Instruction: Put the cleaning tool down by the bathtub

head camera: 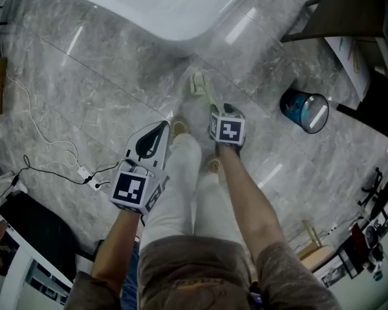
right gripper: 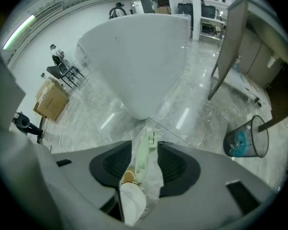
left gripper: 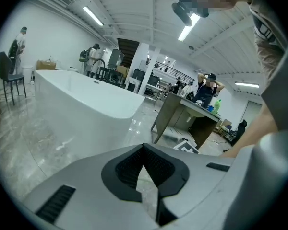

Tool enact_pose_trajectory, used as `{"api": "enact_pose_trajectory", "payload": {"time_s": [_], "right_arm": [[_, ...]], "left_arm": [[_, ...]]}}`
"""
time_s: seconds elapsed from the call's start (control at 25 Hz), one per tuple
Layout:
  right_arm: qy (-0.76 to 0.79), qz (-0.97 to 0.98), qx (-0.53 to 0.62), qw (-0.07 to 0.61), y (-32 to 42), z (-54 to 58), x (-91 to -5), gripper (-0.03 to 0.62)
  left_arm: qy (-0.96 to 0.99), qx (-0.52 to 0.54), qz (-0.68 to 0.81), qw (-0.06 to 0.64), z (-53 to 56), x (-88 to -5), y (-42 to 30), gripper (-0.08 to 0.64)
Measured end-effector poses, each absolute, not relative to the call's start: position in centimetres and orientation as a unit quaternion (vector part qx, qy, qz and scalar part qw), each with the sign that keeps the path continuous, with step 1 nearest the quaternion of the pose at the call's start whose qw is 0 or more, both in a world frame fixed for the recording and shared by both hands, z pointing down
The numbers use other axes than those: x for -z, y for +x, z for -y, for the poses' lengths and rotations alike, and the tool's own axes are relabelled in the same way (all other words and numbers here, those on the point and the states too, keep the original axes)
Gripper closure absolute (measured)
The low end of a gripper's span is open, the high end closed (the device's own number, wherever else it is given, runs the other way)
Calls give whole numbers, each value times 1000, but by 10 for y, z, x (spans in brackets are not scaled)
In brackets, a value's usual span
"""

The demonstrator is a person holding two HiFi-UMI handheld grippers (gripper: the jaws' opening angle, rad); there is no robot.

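The cleaning tool (head camera: pixel 200 88), a pale green brush with a slim handle, is on the grey marble floor (head camera: pixel 103 89) just beside the rounded end of the white bathtub (head camera: pixel 174 11). Its head is nearest the tub and its handle runs back towards the person's feet. The right gripper (right gripper: pixel 147 146) hangs over it, pointing steeply down with its 2 jaws apart. The handle shows in the gap between them, narrower than the gap and clear of both pads. Whether the handle's near end rests on the floor or is slightly raised is hard to judge from above. The left gripper (left gripper: pixel 143 147) is held off to the side over bare floor, its 2 jaw tips together with nothing between them. A dark mesh waste bin (head camera: pixel 304 110) stands well apart to the right, near a dark table (head camera: pixel 339 11).
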State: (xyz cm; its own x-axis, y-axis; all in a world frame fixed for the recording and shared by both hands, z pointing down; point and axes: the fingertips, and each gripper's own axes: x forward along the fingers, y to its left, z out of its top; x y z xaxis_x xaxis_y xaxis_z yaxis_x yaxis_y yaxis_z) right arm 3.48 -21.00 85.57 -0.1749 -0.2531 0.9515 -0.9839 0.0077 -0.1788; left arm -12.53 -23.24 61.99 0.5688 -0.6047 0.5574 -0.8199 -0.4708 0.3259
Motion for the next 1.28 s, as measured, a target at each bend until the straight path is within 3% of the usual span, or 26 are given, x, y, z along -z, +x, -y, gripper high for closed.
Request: {"api": "enact_pose_trajectory", "payload": {"time_s": [0.2,1.28], "right_arm": [[519,617,-464,366,42,201,-805,582],[405,808,-383,191,21,116,-422,586]], "left_arm": [[839,-187,431,276,227,-589,-121,557],[849,-179,391,307,115,-357,-64,557]]}}
